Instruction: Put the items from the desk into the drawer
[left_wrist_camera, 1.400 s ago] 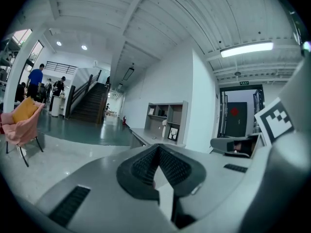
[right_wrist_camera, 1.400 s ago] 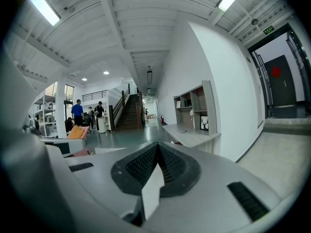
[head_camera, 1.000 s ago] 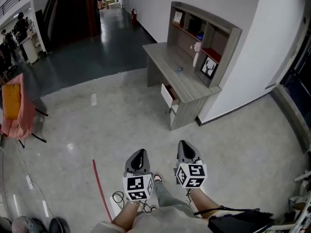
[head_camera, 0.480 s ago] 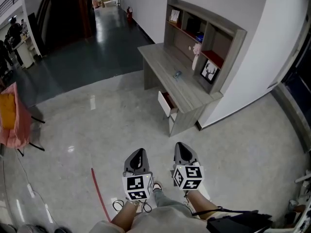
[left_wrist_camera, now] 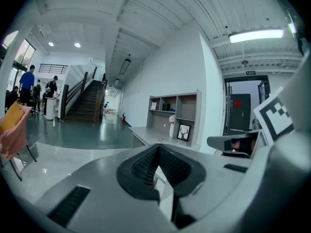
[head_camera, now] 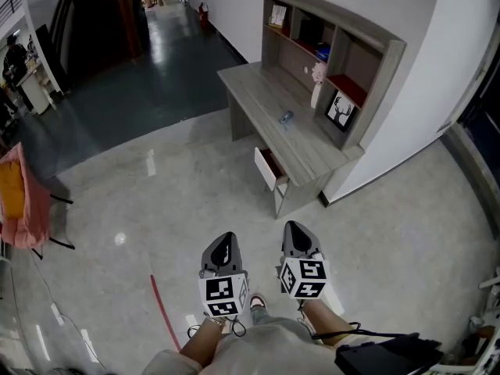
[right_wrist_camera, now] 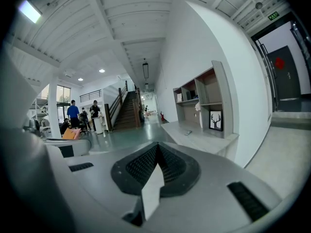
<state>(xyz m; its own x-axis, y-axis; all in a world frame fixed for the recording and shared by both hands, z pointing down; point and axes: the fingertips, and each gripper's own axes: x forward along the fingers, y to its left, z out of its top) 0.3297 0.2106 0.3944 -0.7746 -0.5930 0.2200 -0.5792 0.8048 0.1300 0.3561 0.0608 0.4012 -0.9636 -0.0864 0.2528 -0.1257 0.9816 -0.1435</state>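
Observation:
A grey desk with a shelf hutch stands ahead against the white wall. Its white-fronted drawer is pulled open at the near end. On the desktop lies a small grey item, with a pale figurine and a framed deer picture by the hutch. My left gripper and right gripper are side by side over the floor, well short of the desk, both shut and empty. The left gripper view shows its jaws closed with the desk beyond. The right gripper looks the same.
A red strip lies on the floor to my left. A chair draped in pink and orange cloth stands far left. A staircase and people are in the background. A black bag hangs at my right side.
Both grippers have been carried forward together over the floor, and the desk sits a little nearer in the head view. Both stay shut.

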